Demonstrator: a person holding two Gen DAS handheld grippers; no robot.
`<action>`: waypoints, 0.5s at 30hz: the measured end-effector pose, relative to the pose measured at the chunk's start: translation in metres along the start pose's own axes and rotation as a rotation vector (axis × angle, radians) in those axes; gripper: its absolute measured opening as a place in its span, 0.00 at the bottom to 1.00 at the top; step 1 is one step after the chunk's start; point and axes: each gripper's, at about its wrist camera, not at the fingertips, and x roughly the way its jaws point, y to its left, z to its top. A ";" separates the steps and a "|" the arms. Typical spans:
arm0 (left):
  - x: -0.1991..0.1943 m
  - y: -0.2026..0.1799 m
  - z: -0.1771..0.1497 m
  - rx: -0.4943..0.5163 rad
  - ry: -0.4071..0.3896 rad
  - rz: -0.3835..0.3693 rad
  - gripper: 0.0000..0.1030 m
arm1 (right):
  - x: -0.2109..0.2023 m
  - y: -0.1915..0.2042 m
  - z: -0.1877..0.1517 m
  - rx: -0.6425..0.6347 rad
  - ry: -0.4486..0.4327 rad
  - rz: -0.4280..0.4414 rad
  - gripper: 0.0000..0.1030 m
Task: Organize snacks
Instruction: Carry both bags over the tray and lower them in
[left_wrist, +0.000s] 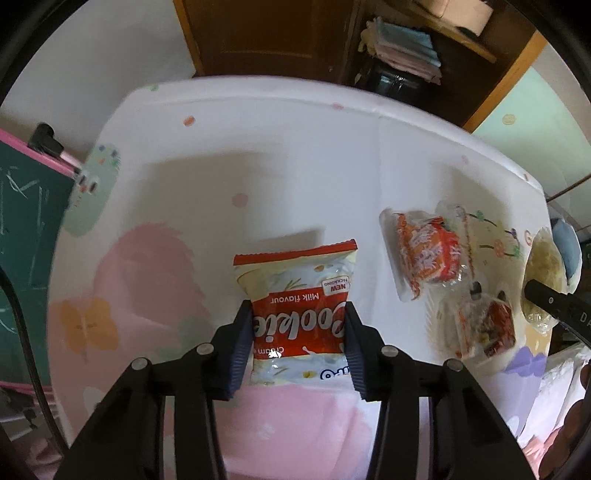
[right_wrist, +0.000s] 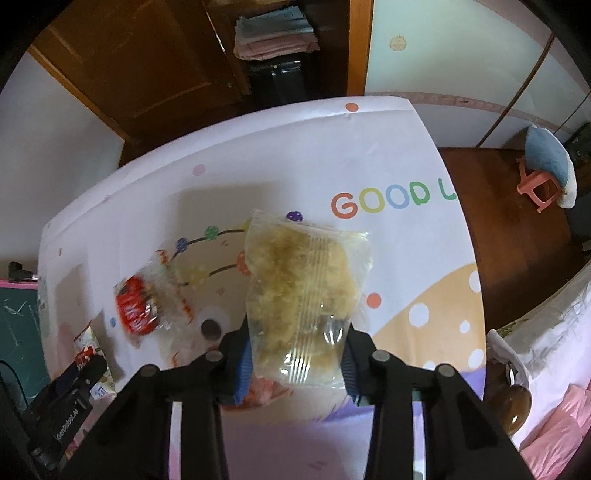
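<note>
While both tongs pinch a pack | left gripper (left_wrist: 299, 343): pads clamp cookie pack (left_wrist: 297, 314) across its width, long axis pointing away along the fingers, above table (left_wrist: 295, 155) | right gripper (right_wrist: 297, 363): clamps clear bag (right_wrist: 304, 295) likewise | loose orange packs (left_wrist: 428, 254) lie between the hands, nearer the right, my guess.

Red-and-white foil cookie packet (left_wrist: 297, 317), upside down: "Cookie", "Milk flavour", "NEW PACKAGING" badge, part "cream". White cartoon-print table cover (right_wrist: 436, 229): coloured "GOOD L", rest cut off. Black gripper body (right_wrist: 70, 410) at lower left: "GenRoboAI", approx.
</note>
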 end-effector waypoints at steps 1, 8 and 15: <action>-0.008 0.002 -0.003 0.009 -0.011 0.000 0.43 | -0.004 0.000 -0.002 -0.002 -0.004 0.007 0.38; -0.068 0.008 -0.017 0.041 -0.079 -0.013 0.43 | -0.047 0.005 -0.028 -0.020 -0.031 0.080 0.38; -0.143 0.017 -0.040 0.122 -0.190 -0.019 0.43 | -0.113 0.018 -0.061 -0.094 -0.095 0.148 0.37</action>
